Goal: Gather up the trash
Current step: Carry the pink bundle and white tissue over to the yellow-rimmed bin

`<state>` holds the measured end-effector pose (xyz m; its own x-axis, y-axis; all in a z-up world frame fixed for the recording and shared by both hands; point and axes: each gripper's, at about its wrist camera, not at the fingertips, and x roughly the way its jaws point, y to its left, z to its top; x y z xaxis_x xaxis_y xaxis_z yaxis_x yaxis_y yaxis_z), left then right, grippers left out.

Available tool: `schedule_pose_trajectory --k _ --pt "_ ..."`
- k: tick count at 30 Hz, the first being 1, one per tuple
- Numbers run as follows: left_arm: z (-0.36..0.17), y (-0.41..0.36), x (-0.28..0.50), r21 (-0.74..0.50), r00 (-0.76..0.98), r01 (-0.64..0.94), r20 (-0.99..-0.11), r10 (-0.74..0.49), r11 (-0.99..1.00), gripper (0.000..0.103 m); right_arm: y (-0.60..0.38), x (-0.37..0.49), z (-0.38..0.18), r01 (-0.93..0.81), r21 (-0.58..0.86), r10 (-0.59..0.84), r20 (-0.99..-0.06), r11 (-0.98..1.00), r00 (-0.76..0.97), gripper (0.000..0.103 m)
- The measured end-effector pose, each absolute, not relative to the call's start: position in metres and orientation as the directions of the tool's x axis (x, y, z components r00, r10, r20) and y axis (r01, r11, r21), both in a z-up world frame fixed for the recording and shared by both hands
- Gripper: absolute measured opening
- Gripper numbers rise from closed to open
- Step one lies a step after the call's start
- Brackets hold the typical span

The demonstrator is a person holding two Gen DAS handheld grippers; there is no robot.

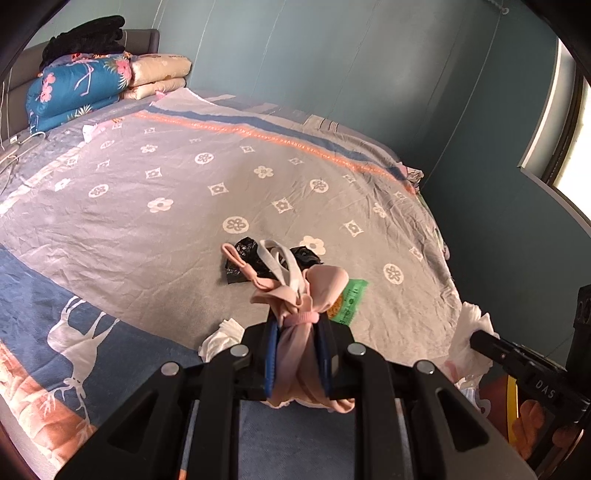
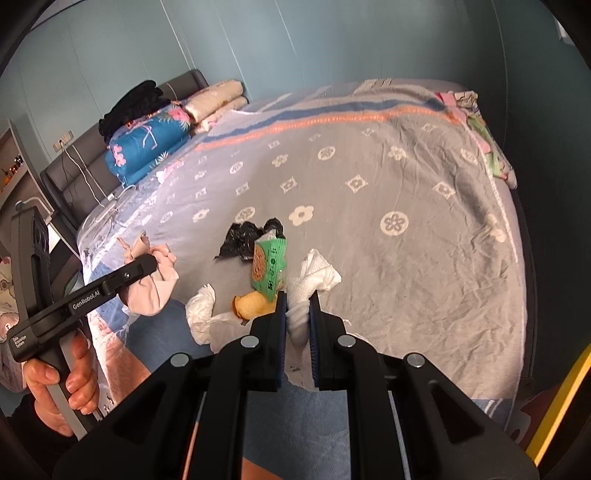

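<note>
My left gripper point(image 1: 297, 325) is shut on a bundled pink cloth item with white straps point(image 1: 295, 295), held above the bed; in the right wrist view the same pink bundle point(image 2: 153, 288) hangs from that gripper point(image 2: 147, 264). My right gripper point(image 2: 298, 295) is shut on a crumpled white tissue point(image 2: 314, 275), also seen at the right edge as the white tissue point(image 1: 472, 332). On the bedspread lie a black plastic bag point(image 2: 243, 238), a green snack wrapper point(image 2: 267, 264), a yellowish piece of bread point(image 2: 251, 306) and another white tissue wad point(image 2: 201, 310).
The bed point(image 1: 184, 192) has a grey flower-patterned cover. Folded quilts point(image 1: 81, 85) and black clothing point(image 1: 88, 35) are stacked at the headboard. Charging cables point(image 2: 92, 177) lie near it. A teal wall point(image 1: 369, 55) and a window point(image 1: 569, 122) are beyond. A hand point(image 2: 70, 384) grips the left tool.
</note>
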<state>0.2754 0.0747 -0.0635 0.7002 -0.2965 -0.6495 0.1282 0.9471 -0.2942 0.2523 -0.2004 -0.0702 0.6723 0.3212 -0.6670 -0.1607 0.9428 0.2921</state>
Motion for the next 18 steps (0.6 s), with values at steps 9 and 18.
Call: schedule_pose_trajectory --k 9,18 --pt "-0.041 0.062 0.251 -0.276 0.726 0.154 -0.619 -0.298 0.949 0.017 -0.218 0.228 -0.047 -0.160 0.306 0.324 -0.621 0.939 0.714 0.011" --pt "-0.022 0.038 0.226 -0.264 0.737 0.198 -0.595 -0.321 0.944 0.017 -0.245 0.200 -0.023 -0.143 0.320 0.309 -0.562 0.937 0.767 0.011"
